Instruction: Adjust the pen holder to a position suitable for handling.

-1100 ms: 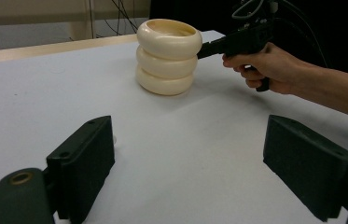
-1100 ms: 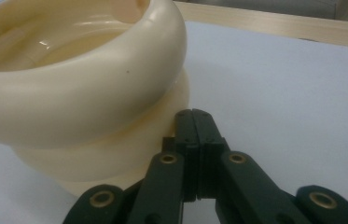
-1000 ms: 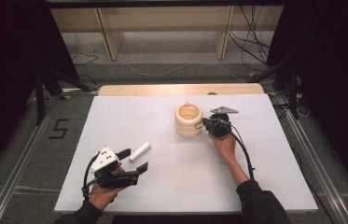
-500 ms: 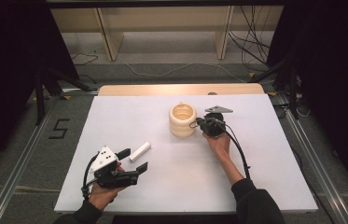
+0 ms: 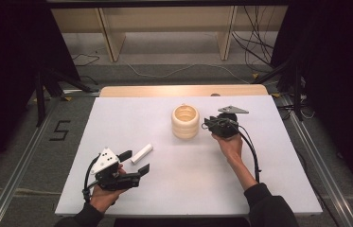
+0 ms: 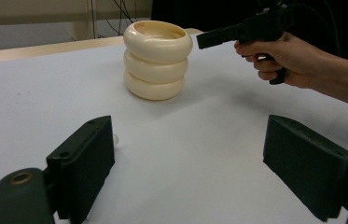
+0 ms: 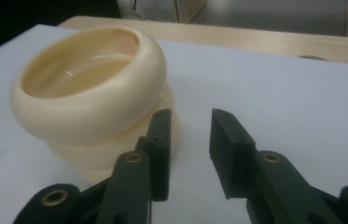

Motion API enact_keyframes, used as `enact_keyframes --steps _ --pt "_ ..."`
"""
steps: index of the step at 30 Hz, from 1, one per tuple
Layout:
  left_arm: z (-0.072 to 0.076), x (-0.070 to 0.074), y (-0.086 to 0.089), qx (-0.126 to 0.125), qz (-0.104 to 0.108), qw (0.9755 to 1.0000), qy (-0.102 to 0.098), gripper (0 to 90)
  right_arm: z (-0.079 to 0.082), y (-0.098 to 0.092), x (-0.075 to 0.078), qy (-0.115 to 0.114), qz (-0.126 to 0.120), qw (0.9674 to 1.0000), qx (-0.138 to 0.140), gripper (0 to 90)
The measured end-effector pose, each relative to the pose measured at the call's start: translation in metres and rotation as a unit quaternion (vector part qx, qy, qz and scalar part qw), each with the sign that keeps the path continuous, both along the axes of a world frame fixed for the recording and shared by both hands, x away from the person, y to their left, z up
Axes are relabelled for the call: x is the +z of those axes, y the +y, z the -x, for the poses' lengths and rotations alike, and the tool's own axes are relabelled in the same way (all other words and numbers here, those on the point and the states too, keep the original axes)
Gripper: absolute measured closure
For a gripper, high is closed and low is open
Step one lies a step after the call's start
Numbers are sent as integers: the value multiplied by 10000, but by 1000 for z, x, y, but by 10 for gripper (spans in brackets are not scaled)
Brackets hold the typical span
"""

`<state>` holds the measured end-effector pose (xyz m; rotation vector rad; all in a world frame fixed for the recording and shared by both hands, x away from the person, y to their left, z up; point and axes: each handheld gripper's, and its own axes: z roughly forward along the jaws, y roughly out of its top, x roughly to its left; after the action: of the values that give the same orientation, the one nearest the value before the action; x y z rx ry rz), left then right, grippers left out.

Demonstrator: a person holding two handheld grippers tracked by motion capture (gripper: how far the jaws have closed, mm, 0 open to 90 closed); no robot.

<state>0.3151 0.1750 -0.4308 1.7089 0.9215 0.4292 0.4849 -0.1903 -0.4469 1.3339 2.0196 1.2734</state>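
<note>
Shifted left since a second ago: ribbed cream vase (image 5: 185, 121), mid-table, my right gripper (image 5: 210, 124) beside it, jaws narrowly parted, empty. Left gripper (image 5: 134, 161) released near white cylinder (image 5: 141, 153). Vase judged stiff, smooth, breakable; I'd grip its rim.

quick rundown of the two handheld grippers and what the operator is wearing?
Both grippers are black, pistol-style, with two flat rectangular black jaws and brass-coloured pivot bushings. The left gripper has a white three-cornered top plate with dark dots; the right gripper has a grey one. A black cable trails from each. The person wears dark long sleeves; hands are bare.
</note>
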Motion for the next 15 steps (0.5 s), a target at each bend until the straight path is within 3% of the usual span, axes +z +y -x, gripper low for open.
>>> enact_keyframes --steps 3,6,11,15 --pt "-1 0 1 15 16 10000 16 155 8 1 8 -35 -51 10000 77 552" --pt "-1 0 1 15 21 10000 34 155 16 0 13 46 -272 9995 142 499" --pt "-1 0 1 15 15 10000 38 155 28 -2 17 68 -260 9994 237 406" --pt "-1 0 1 32 21 10000 43 155 39 -6 19 21 -280 9991 329 380"
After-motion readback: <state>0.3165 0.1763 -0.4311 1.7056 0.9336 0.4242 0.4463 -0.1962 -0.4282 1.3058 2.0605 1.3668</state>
